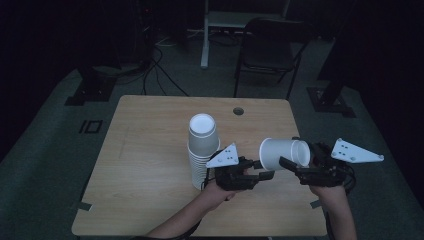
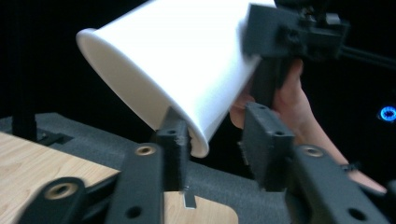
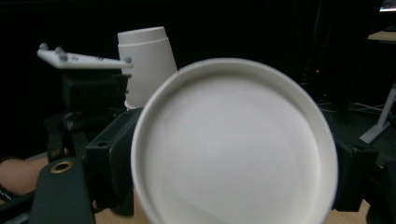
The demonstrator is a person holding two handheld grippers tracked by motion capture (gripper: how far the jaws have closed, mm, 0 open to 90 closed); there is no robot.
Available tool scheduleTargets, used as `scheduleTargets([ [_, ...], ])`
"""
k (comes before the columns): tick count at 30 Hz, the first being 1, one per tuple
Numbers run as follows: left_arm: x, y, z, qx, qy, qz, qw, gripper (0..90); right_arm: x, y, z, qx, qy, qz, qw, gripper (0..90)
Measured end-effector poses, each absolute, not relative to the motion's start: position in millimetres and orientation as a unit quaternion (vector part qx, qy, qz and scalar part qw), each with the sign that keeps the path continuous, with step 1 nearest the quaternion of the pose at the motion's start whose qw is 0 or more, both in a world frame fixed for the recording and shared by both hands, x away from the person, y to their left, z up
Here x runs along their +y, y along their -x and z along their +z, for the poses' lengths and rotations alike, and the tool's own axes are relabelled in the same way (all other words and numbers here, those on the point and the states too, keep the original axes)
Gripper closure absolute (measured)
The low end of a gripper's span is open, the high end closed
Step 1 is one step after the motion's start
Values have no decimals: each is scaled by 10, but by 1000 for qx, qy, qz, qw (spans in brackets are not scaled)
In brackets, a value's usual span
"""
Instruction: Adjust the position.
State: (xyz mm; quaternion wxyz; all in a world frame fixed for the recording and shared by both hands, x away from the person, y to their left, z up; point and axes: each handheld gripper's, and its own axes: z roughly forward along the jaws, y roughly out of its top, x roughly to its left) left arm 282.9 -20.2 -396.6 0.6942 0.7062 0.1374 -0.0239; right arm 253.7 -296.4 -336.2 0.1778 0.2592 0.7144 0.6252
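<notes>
Nearest the high camera: two forearms entering from the bottom edge, each hand carrying a gripper above the near half of the wooden table [image 1: 150, 150]. Right gripper [image 1: 295, 162] clenched on a single white paper cup [image 1: 280, 152]; cup lies on its side in the air, held clear of the table, one end toward the left gripper, the other toward the right hand. Right gripper view: the cup's round end [image 3: 236, 149] sits directly ahead, a black jaw pressed against each flank. Left gripper [image 1: 262, 175] sits just left of the cup, jaws pointing at it. Left gripper view: one pad [image 2: 175, 140] touches the cup's lower rim [image 2: 198, 142] from one side; the other pad [image 2: 266, 140] stands apart from the cup wall with a dark gap between, so the rim lies between the jaws but is not pinched; grip not closed on the cup. Same view shows the right gripper [image 2: 280, 51] and the hand behind it holding the far end of the cup. Stack of upturned white cups [image 1: 202, 150] stands on the table, just left of the left gripper and behind its grey three-cornered plate [image 1: 223, 156]. Folding chair [image 1: 270, 50] stands on the floor beyond the table's far edge
</notes>
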Motion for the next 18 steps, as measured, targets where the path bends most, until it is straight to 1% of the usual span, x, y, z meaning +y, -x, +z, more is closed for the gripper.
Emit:
scheduleTargets([
  [2,-170,-2846,-3962,137,-699,-37,701,738,-2968,-2539,-3374,716,-258,625,174,199],
  [4,-151,-2835,-3964,130,-697,-40,704,770,-2973,-2540,-3389,716,-257,627,168,198],
  [9,-138,-2805,-3974,103,-702,-48,703,809,-2990,-2556,-3407,715,-251,637,142,191],
  [10,-141,-2794,-3976,98,-703,-44,703,829,-2988,-2566,-3408,717,-251,636,133,178],
  [12,-150,-2787,-3976,87,-705,-59,701,849,-2978,-2585,-3406,720,-252,634,126,156],
  [13,-153,-2775,-3974,86,-707,-52,700,863,-2971,-2594,-3400,723,-253,632,121,131],
  [18,-153,-2779,-3982,89,-724,-43,683,870,-2993,-2618,-3343,717,-271,626,146,140],
])
